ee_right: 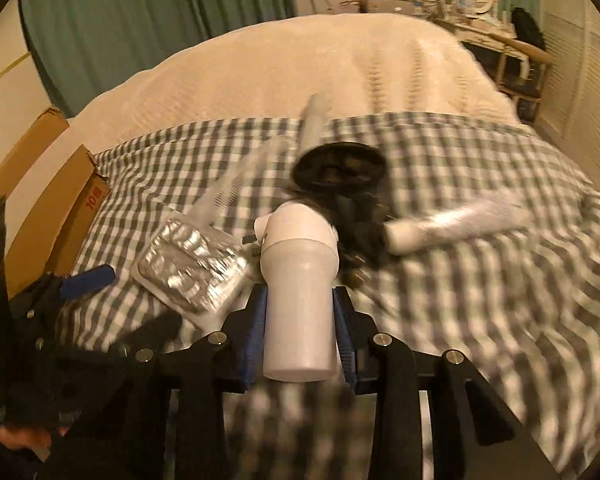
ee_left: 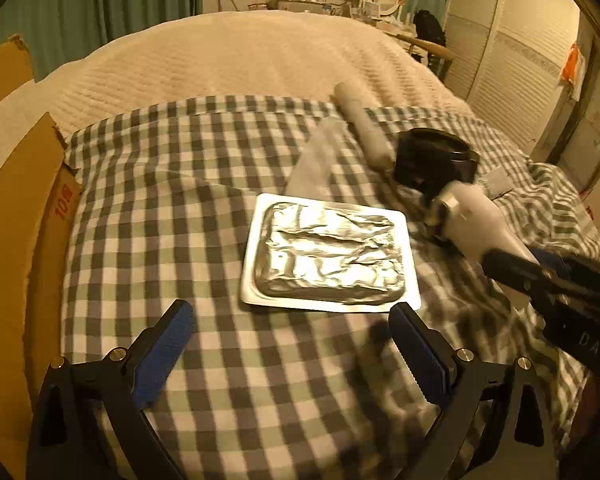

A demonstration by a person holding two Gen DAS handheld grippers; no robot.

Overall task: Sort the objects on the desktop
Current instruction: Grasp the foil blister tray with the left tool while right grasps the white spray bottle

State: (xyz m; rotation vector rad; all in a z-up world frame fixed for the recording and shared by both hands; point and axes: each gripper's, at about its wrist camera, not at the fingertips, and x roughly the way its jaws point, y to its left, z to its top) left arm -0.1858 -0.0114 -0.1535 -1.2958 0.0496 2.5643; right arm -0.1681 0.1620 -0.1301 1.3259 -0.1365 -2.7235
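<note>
- The right gripper [ee_right: 300, 320] clamps the handle of a white hair dryer [ee_right: 298, 280], one blue pad on each side of it. The dryer's long axis runs along the fingers, its head pointing away from the camera toward the far side of the bed.
- A black diffuser [ee_right: 340, 168] sits at the dryer's far end, its round face tilted up; motion blur hides exactly how the two join.
- In the left wrist view the same hair dryer [ee_left: 476, 220] slants from lower right to upper left, with the right gripper [ee_left: 540, 280] coming in from the right edge.
- The left gripper [ee_left: 292, 344] hovers over the checkered cloth [ee_left: 180, 200] with its fingers spread wide and nothing between them.
- A foil-topped tray [ee_left: 328, 252] lies flat on the cloth just ahead of the left gripper, near the dryer's left side.
- A pale cylinder [ee_left: 360, 120] lies beyond the tray, angled across the cloth's far edge, with a clear plastic sleeve [ee_left: 320, 156] beside it.
- A cardboard box [ee_left: 28, 220] borders the cloth on the left; bare cloth lies between the box and the tray.
- Only the right wrist view shows a white tube [ee_right: 456, 224] lying crosswise on the cloth, right of the dryer's head.
</note>
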